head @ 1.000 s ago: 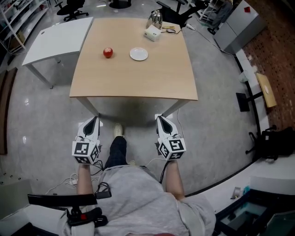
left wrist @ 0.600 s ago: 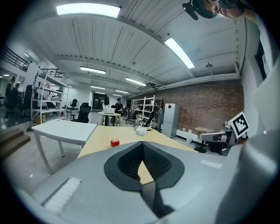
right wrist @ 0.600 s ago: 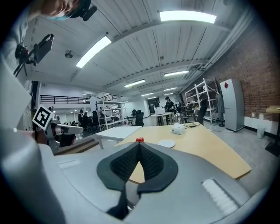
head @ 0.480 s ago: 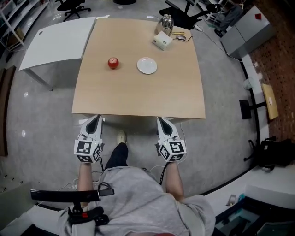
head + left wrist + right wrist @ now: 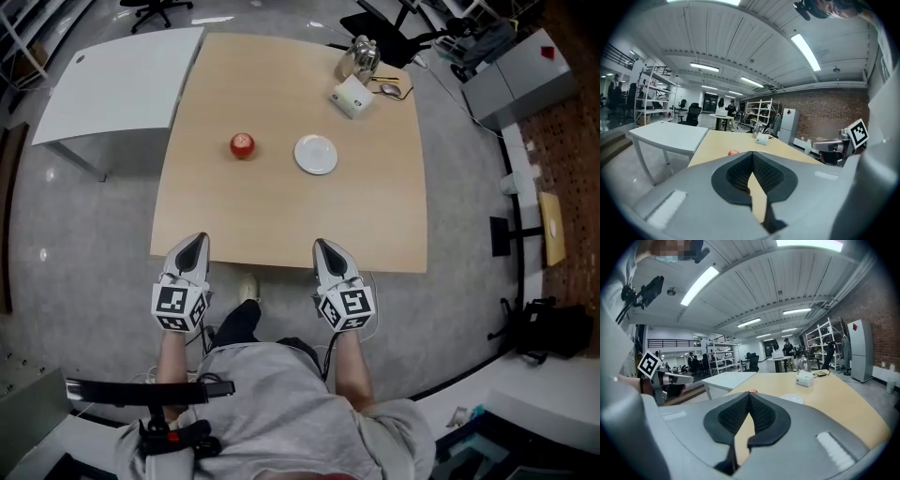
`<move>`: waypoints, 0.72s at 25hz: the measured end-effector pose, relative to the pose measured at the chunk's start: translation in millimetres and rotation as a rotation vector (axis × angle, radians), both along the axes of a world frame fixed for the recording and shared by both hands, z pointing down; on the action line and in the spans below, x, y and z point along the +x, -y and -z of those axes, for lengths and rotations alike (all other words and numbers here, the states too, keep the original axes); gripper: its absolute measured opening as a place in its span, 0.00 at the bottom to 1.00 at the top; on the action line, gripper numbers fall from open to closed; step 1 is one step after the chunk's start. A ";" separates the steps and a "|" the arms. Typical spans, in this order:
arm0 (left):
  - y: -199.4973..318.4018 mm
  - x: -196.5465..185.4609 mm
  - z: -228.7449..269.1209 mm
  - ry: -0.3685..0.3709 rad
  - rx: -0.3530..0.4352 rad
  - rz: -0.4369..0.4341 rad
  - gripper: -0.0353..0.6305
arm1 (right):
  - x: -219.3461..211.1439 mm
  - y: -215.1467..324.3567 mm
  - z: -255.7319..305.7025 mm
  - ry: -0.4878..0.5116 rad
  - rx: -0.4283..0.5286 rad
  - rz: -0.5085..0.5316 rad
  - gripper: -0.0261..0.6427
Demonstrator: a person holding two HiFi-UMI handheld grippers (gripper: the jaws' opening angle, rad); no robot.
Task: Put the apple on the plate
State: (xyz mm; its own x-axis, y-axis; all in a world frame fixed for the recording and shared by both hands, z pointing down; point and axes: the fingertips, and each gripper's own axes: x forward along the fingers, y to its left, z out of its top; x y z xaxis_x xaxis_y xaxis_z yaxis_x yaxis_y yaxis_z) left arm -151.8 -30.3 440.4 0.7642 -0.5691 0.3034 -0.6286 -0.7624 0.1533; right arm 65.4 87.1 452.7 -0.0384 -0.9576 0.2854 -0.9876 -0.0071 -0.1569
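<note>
- The apple (image 5: pixel 242 144) sits on the wooden table (image 5: pixel 281 216), in its far half and nearer the left edge than the right. It stands free, with bare surface all round it.
- The plate (image 5: pixel 316 155) lies near the apple on its right, toward the middle of the table. The two do not touch.
- The left gripper (image 5: pixel 193 241) is clenched, its jaw tips meeting with nothing between them. It hangs at the near edge of the table, well apart from the apple.
- The right gripper (image 5: pixel 322 247) is likewise closed and empty, at the near edge further right and well short of the plate.
- The apple is probably light for either gripper, firm and stiff, so it should not squash under a moderate squeeze. Hard pinching could bruise it.
- Its skin looks smooth and glossy and its body is round, so it may slip or roll out of a shallow pinch.
- The soundest hold is likely across its widest girth, pads on opposite sides, with the jaws opened wide beforehand.
- The plate looks small, shallow and white, and is possibly brittle. The apple should be set down gently at its middle so that it does not roll off the rim.
</note>
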 end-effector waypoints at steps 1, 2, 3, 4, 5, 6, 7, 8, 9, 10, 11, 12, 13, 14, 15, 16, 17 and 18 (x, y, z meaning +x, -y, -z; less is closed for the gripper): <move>3.6 0.0 -0.2 0.003 -0.004 0.005 0.08 | 0.3 5.7 1.3 -0.005 -0.001 0.008 0.05; 4.9 -0.2 1.0 0.005 -0.007 0.011 0.08 | 0.7 9.5 4.0 -0.010 0.000 0.016 0.05; 4.8 -0.6 2.8 0.007 -0.009 0.016 0.08 | 1.0 12.0 7.3 -0.014 0.002 0.023 0.05; 5.0 -1.6 3.9 0.008 -0.010 0.021 0.08 | 1.0 15.1 10.0 -0.016 0.005 0.029 0.05; 8.2 -3.1 3.0 0.009 -0.011 0.026 0.08 | 0.6 20.8 10.8 -0.018 0.008 0.034 0.05; 15.6 -4.6 -0.1 0.008 -0.013 0.032 0.08 | 0.4 30.7 9.8 -0.020 0.011 0.038 0.05; 26.2 -5.8 -4.5 0.004 -0.017 0.040 0.08 | 0.6 43.6 7.8 -0.024 0.012 0.041 0.05; 36.8 -6.3 -8.6 0.000 -0.021 0.048 0.08 | 1.3 56.5 6.3 -0.027 0.014 0.045 0.05; 45.0 -6.3 -11.4 -0.003 -0.025 0.055 0.08 | 2.1 67.2 5.8 -0.031 0.016 0.050 0.05; 50.5 -6.3 -12.9 -0.005 -0.028 0.062 0.08 | 2.6 75.3 6.1 -0.035 0.017 0.056 0.05; 54.0 -6.1 -13.8 -0.006 -0.030 0.069 0.08 | 2.8 81.7 6.6 -0.037 0.018 0.064 0.05; 56.4 -5.8 -14.8 -0.005 -0.031 0.074 0.08 | 2.8 87.2 6.3 -0.039 0.018 0.074 0.05; 58.2 -5.4 -16.1 -0.004 -0.031 0.080 0.08 | 3.0 92.4 5.0 -0.039 0.016 0.084 0.05; 60.1 -4.8 -17.8 -0.003 -0.031 0.086 0.08 | 3.6 97.8 2.8 -0.040 0.013 0.095 0.05; 62.1 -4.1 -19.7 -0.003 -0.030 0.094 0.08 | 4.7 103.5 0.2 -0.042 0.010 0.107 0.05; 64.5 -3.4 -21.9 -0.003 -0.028 0.104 0.08 | 6.1 109.6 -2.7 -0.045 0.009 0.118 0.05; 67.2 -3.0 -24.3 -0.002 -0.026 0.114 0.08 | 7.6 115.9 -5.6 -0.047 0.008 0.130 0.05; 69.9 -2.9 -27.0 0.000 -0.023 0.127 0.08 | 9.0 122.4 -8.8 -0.046 0.008 0.143 0.05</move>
